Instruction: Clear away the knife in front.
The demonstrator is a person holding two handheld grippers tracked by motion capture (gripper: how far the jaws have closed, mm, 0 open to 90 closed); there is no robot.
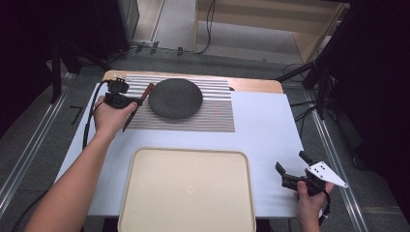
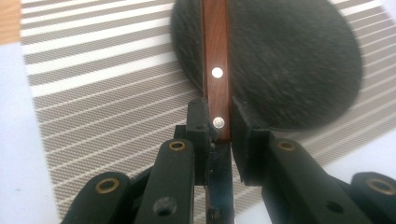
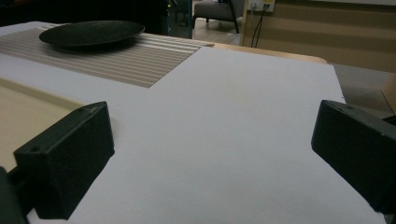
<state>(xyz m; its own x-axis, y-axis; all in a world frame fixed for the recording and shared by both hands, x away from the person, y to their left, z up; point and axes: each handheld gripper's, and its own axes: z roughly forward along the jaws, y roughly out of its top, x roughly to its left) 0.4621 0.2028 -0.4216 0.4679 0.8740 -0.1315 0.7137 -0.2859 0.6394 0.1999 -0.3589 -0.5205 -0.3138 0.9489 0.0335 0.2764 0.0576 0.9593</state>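
Two handheld grippers at work over a white-covered table [image 1: 270, 125], seen from above. Left gripper [image 1: 126, 100], at the far left beside a dark round plate [image 1: 175, 98], clamped on the wooden handle of a table knife [image 1: 138, 107]; from the gripper's own camera, the reddish handle [image 2: 215, 65] with two silver rivets pinched between the black jaws and pointing out over the plate [image 2: 289, 65]. Knife slanted over the striped placemat [image 1: 208, 116], handle end near the plate's left rim, darker blade end toward the hand; raised or resting on the mat, cannot tell. Grip taken low on the handle, probably so the knife stays steady and in line with the jaws while being carried. Plate centred on the placemat, likely the reference point for laying cutlery. Beige tray [image 1: 187, 159] at the near edge, bare, close to the person. Right gripper [image 1: 292, 170] parked at the near right corner, well apart from everything, jaws spread wide and holding nothing; its own camera looking across bare white cloth toward the plate [image 3: 91, 31], probably waiting out of the way.
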